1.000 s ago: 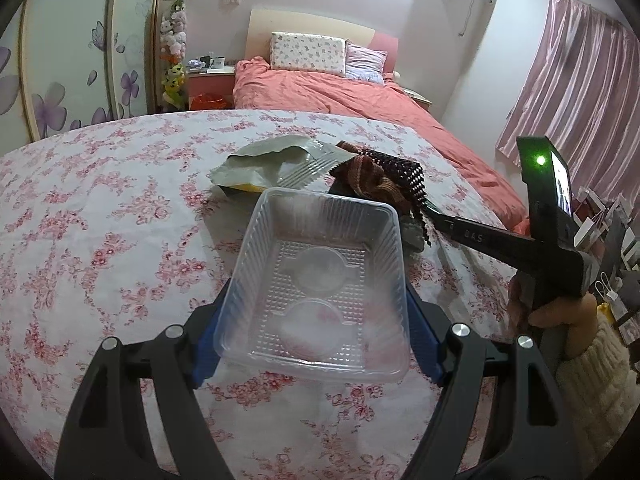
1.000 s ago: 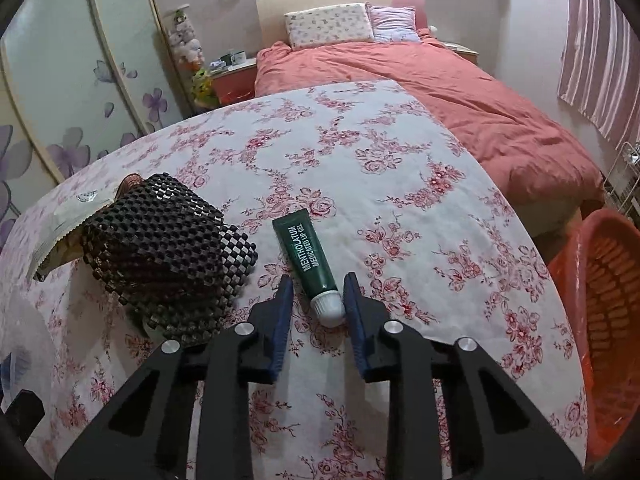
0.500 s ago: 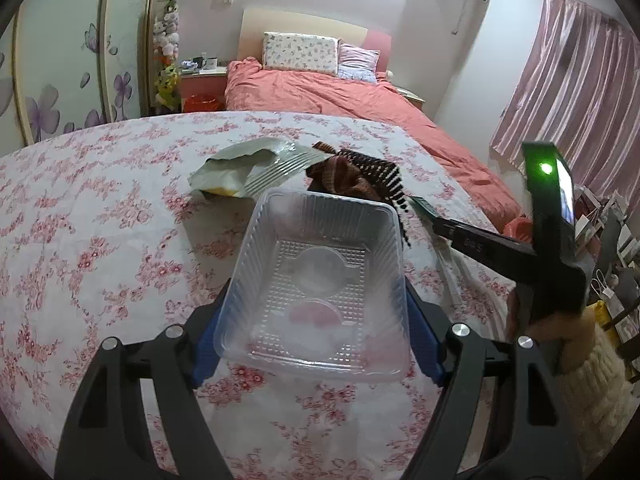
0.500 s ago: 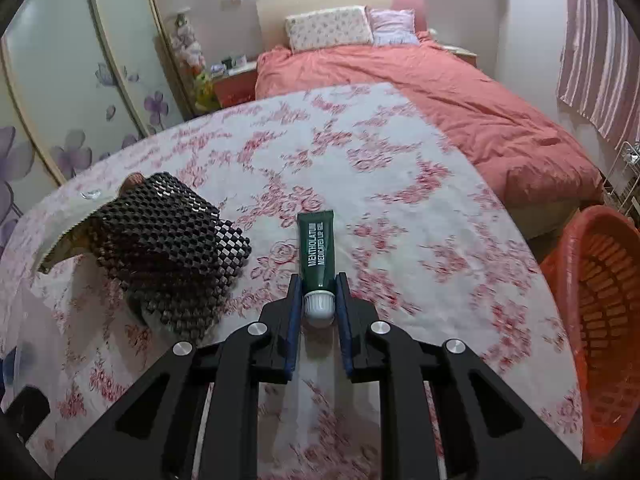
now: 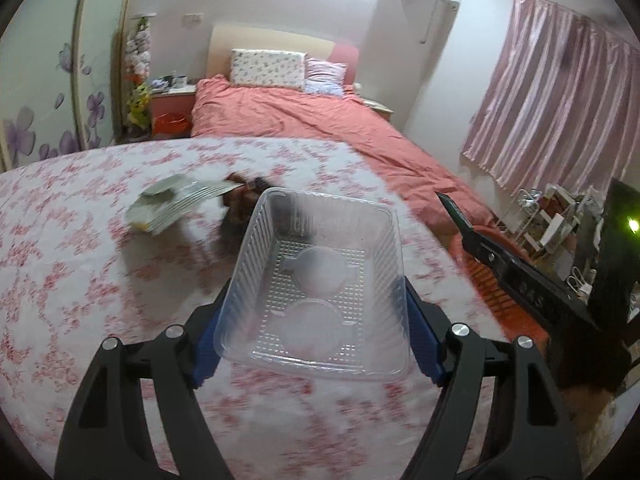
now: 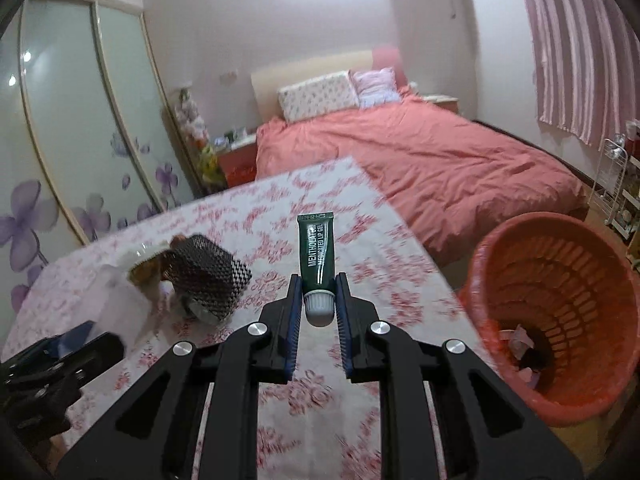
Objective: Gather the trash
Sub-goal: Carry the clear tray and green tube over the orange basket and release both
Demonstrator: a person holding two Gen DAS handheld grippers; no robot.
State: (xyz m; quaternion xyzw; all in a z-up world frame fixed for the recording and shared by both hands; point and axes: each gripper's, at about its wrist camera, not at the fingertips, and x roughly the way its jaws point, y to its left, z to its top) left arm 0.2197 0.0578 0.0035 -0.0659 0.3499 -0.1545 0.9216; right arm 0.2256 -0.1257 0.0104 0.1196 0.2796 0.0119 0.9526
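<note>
My left gripper (image 5: pixel 316 312) is shut on a clear plastic tray (image 5: pixel 320 280) and holds it above the floral tablecloth (image 5: pixel 80 280). My right gripper (image 6: pixel 318 304) is shut on a dark green lip gel tube (image 6: pixel 317 256), held by its white cap end, lifted off the table. A red plastic basket (image 6: pixel 560 312) with some trash in it stands on the floor to the right of the table. It also shows in the left wrist view (image 5: pixel 492 292). A crumpled snack wrapper (image 5: pixel 172 204) and a dark woven pouch (image 6: pixel 204 276) lie on the table.
A bed with a salmon cover (image 6: pixel 420 160) lies beyond the table. Sliding wardrobe doors with purple flowers (image 6: pixel 60 160) stand on the left. Pink curtains (image 5: pixel 560 120) and a wire rack (image 6: pixel 616 184) are on the right. The right gripper's body (image 5: pixel 520 272) shows in the left wrist view.
My right gripper closed on the green tube and lifted it off the table toward the red basket. My left gripper rose with the clear tray.
</note>
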